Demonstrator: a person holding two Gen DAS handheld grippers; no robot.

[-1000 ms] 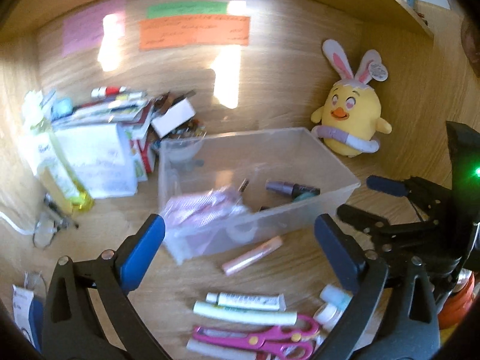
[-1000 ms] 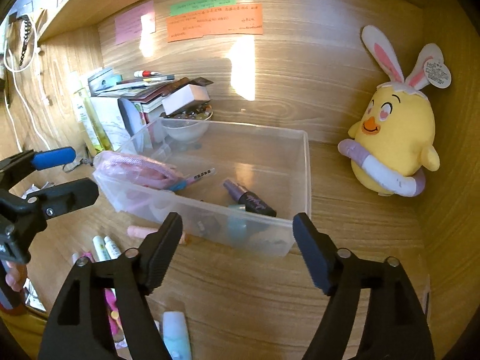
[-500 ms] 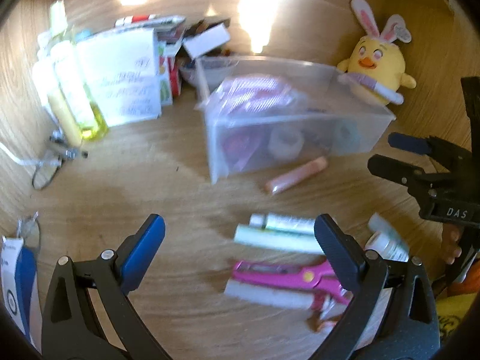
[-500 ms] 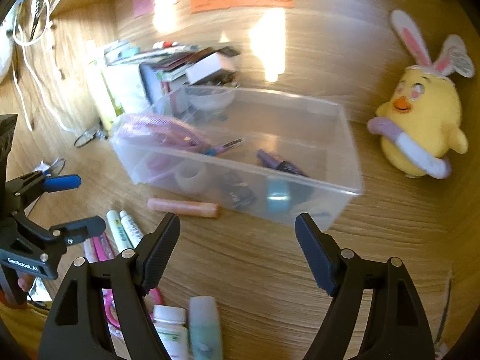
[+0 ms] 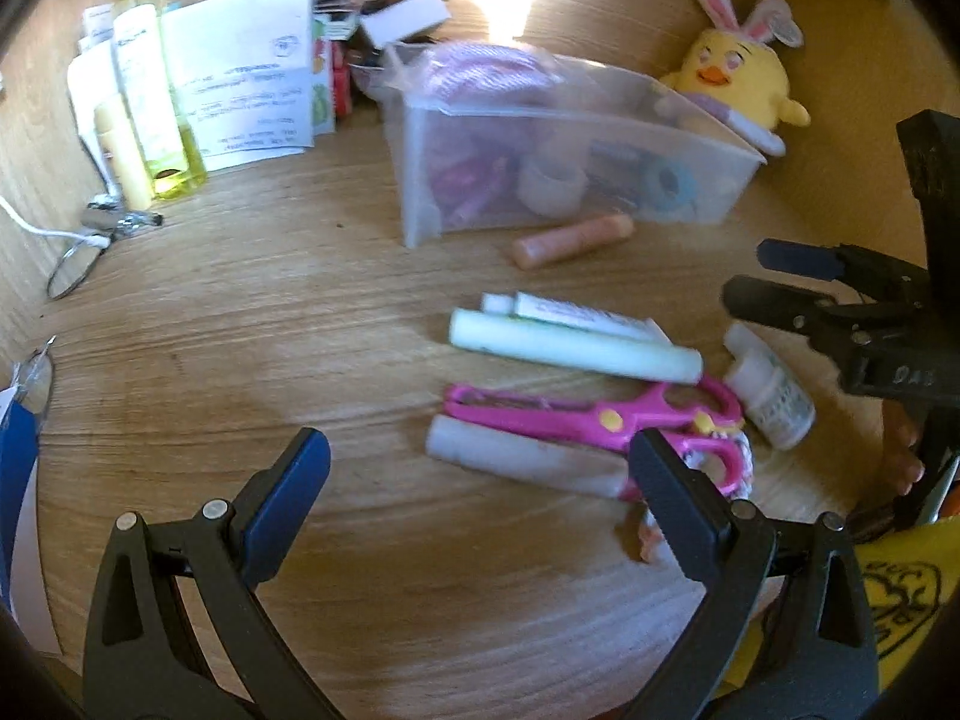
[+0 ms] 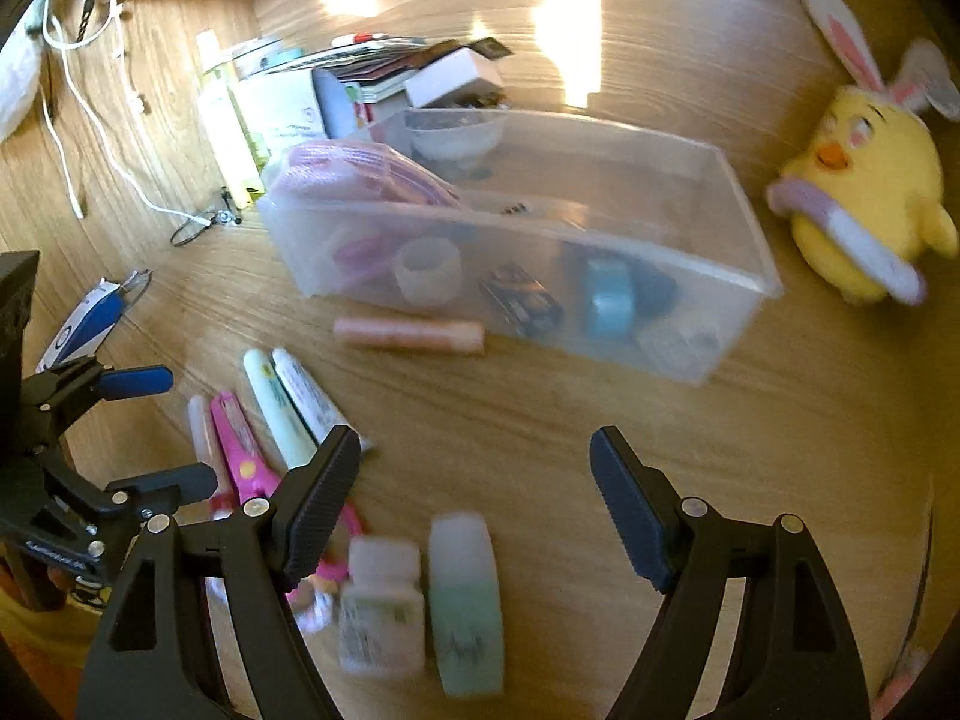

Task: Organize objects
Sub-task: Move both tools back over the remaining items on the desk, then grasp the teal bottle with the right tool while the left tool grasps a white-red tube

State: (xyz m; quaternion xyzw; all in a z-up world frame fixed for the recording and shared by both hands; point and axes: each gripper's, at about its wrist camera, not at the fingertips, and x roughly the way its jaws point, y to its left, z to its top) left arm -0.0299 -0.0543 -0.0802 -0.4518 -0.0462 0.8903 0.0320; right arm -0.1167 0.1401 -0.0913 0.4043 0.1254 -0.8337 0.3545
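Observation:
A clear plastic bin (image 5: pixel 708 147) (image 6: pixel 738 228) holds tape rolls, a pink pouch and small items. Loose on the wooden desk in front of it lie a peach tube (image 5: pixel 570 240) (image 6: pixel 408 333), a pale green tube (image 5: pixel 576 345) (image 6: pixel 276 402), a white tube (image 5: pixel 576 315) (image 6: pixel 306 393), pink scissors (image 5: pixel 594 417) (image 6: pixel 240 450), a whitish stick (image 5: pixel 522 462), a small white bottle (image 5: pixel 771 384) (image 6: pixel 381 606) and a mint bottle (image 6: pixel 465 600). My left gripper (image 5: pixel 480 462) hangs open above the scissors and stick. My right gripper (image 6: pixel 477 468) hangs open over the two bottles, nothing between its fingers.
A yellow bunny-eared plush chick (image 5: pixel 738 78) (image 6: pixel 864 222) sits right of the bin. Stacked books and papers (image 5: pixel 246 96), a yellow-green bottle (image 5: pixel 150 96) and a white cable (image 6: pixel 102 126) crowd the back left. Bare desk lies left of the scissors.
Both grippers have tilted down and sunk toward the desk. The bin has slid up in both views and the loose tubes, scissors and bottles now fill the middle.

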